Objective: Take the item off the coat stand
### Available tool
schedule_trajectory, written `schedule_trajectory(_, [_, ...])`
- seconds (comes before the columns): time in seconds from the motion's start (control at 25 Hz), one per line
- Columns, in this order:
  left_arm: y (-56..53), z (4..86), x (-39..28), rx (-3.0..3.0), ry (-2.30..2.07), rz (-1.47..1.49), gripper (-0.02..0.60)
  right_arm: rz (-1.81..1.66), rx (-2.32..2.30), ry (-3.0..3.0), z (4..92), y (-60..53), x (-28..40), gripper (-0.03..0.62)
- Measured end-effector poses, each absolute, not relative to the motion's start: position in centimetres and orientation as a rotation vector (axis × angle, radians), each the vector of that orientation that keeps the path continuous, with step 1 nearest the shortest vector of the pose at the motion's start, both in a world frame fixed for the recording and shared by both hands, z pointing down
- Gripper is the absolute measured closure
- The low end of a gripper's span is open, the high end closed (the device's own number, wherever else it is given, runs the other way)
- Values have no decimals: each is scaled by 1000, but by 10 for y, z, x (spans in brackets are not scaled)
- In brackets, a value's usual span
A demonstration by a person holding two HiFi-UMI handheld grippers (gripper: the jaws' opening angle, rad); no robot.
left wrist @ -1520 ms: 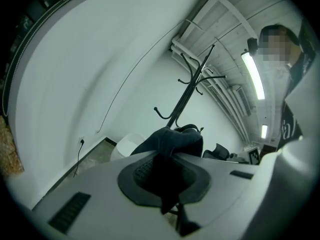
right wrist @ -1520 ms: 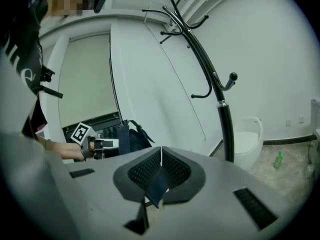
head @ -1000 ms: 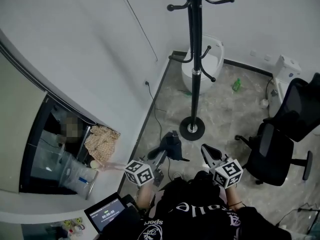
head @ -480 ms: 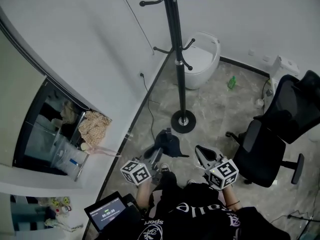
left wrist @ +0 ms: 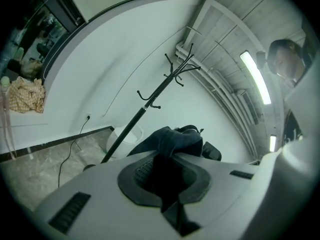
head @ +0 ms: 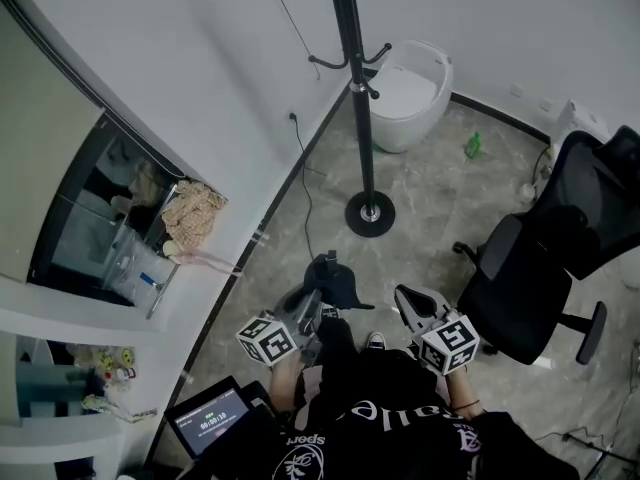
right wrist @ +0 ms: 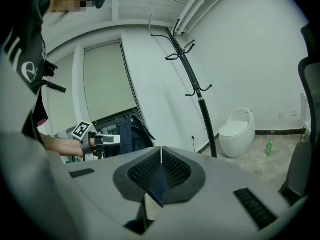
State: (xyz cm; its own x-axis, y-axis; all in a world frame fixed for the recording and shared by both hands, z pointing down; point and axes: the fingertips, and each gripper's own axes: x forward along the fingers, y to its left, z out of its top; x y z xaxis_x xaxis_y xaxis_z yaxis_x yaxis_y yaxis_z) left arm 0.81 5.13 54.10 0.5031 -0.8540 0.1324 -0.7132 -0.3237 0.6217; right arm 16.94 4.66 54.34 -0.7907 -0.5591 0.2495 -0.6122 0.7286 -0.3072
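Coat stand point(head: 358, 88) is plain black top to bottom. The item point(head: 335, 280) is dark navy, nearly black from above. The floor point(head: 440, 198) is grey with a marble-ish pattern of pale veins, and the walls are white. There's a white tub point(head: 410, 93), a little green bottle point(head: 473, 145), a black office chair point(head: 540, 268) and a beige checked cloth point(head: 195, 213). The left gripper point(head: 316, 306) and right gripper point(head: 405, 300) are light grey, and their cubes are white with black square markers. The person's shirt point(head: 380, 418) is black with white lettering.
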Motion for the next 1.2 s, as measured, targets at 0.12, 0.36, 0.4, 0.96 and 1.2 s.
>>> schedule_trajectory(0.12, [62, 535, 7, 2124, -1299, -281, 565, 591, 953, -2809, 542, 54, 170, 576])
schedule_trajectory(0.36, [77, 528, 4, 2132, -1309, -250, 565, 606, 950, -2827, 542, 67, 164, 576])
schedule_trajectory(0.4, [78, 527, 4, 2132, -1308, -247, 565, 609, 949, -2828, 541, 69, 163, 576])
schedule_trajectory(0.96, [94, 534, 11, 2177, -1243, -213, 565, 621, 933, -2822, 539, 82, 151, 576])
schedule_trajectory(1.2, [118, 532, -8, 2199, -1224, -184, 565, 558, 949, -2815, 529, 99, 128, 576])
